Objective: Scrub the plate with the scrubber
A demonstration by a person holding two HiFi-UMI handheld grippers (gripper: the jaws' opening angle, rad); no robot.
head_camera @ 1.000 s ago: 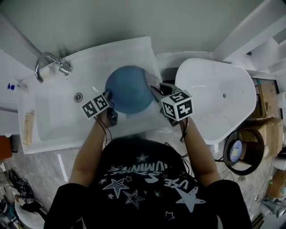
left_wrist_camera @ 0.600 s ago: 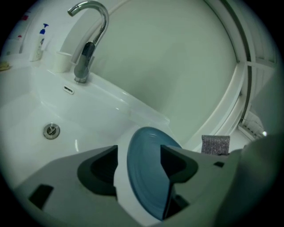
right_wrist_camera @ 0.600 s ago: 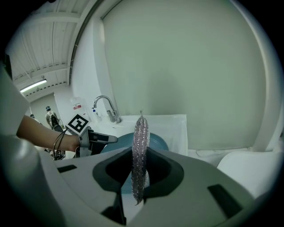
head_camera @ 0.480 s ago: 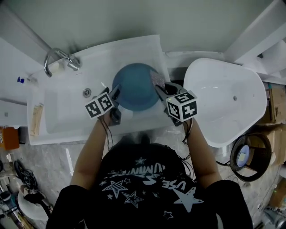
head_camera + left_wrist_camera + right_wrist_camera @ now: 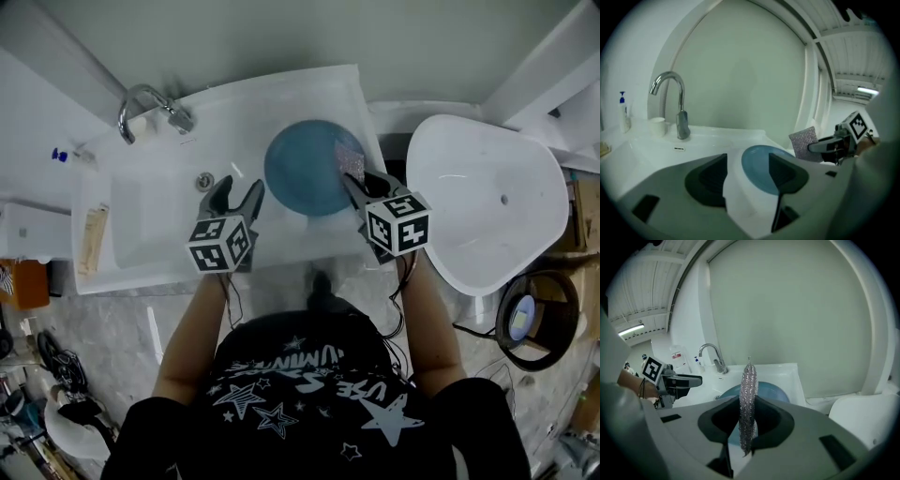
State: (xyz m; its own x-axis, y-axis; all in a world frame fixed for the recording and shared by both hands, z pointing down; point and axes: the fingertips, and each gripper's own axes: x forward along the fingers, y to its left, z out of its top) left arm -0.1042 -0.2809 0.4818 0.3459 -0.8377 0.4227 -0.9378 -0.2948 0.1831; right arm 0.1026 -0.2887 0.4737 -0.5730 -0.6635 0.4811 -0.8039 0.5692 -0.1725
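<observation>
A blue plate (image 5: 309, 169) rests on the right part of the white sink (image 5: 150, 230). My left gripper (image 5: 240, 193) stands open just left of the plate, apart from it, with nothing between its fingers. In the left gripper view the plate (image 5: 757, 165) shows beyond the open left gripper (image 5: 747, 174). My right gripper (image 5: 362, 185) is shut on a silvery scrubber (image 5: 350, 157), held at the plate's right edge. The right gripper view shows the scrubber (image 5: 749, 394) upright and edge-on in the right gripper (image 5: 749, 422), with the plate (image 5: 774, 393) behind it.
A chrome faucet (image 5: 148, 105) stands at the sink's back left, with a cup (image 5: 658, 125) and a soap bottle (image 5: 622, 110) beside it. A large white tub (image 5: 487, 211) lies right of the sink. A wall runs behind both.
My left gripper was shut at the plate's left edge; it has opened, let go and drawn back to the left. The right gripper stays at the plate's right edge with the scrubber.
</observation>
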